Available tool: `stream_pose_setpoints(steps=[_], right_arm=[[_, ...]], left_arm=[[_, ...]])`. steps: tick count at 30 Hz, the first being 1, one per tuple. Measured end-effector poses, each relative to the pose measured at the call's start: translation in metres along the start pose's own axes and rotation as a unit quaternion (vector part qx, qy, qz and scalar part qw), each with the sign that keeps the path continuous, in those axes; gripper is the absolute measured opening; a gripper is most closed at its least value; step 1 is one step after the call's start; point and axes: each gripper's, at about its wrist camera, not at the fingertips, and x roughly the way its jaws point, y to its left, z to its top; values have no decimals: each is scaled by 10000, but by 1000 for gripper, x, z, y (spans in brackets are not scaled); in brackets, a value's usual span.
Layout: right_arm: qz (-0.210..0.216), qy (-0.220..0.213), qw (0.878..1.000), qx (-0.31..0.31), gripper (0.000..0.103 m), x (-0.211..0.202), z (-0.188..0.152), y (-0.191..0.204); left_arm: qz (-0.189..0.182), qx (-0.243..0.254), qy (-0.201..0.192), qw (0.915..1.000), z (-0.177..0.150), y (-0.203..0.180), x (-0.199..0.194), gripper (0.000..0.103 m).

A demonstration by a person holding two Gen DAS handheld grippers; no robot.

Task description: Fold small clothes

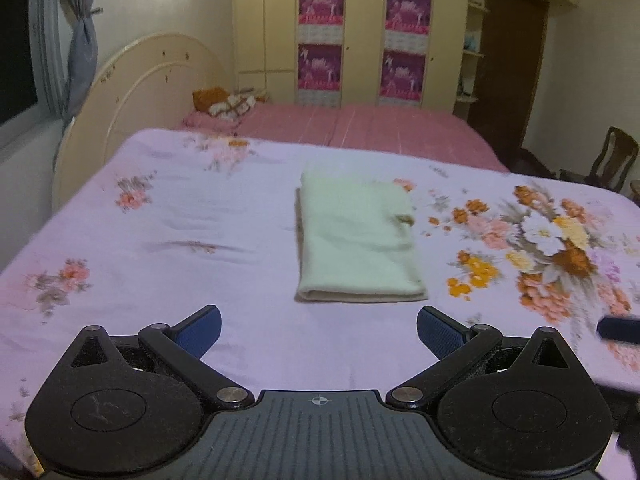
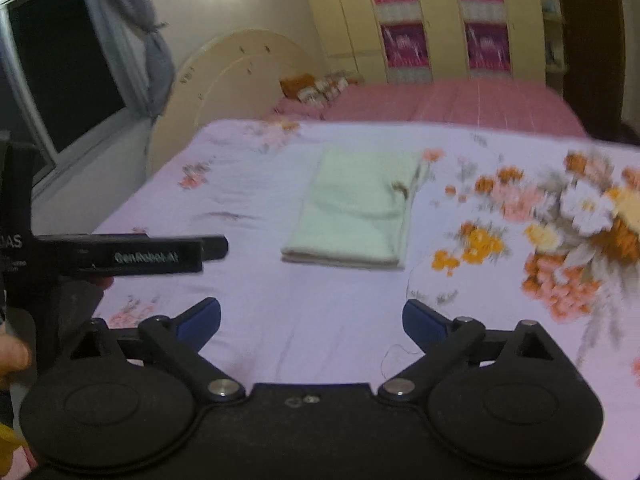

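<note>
A pale green cloth lies folded into a neat rectangle on the lilac flowered sheet. It also shows in the right wrist view. My left gripper is open and empty, held above the sheet just short of the cloth's near edge. My right gripper is open and empty too, near and a little right of the cloth. The left gripper shows from the side in the right wrist view, and a tip of the right gripper shows at the right edge of the left wrist view.
A bed with a pink cover and cushions stands behind the sheet, with a cream headboard at left. A wardrobe lines the far wall. A wooden chair stands at right. A window with a grey curtain is at left.
</note>
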Motion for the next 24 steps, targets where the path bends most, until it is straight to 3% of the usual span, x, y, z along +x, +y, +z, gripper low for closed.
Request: stream_pose_setpoints(steps=[2, 5, 7, 24], right_arm=[[-198, -300, 9993, -94, 99, -19, -1, 7], [-962, -853, 9915, -205, 99, -39, -4, 17], [-1258, -1168, 9849, -223, 99, -48, -6, 19], [-1164, -1306, 9843, 218, 100, -60, -16, 7]], left_arm=[[25, -18, -136, 9999, -4, -1, -22, 103], [63, -77, -252, 9996, -8, -1, -47, 103], [87, -120, -318, 9994, -10, -1, -59, 103], [286, -138, -397, 9987, -17, -13, -83, 103]])
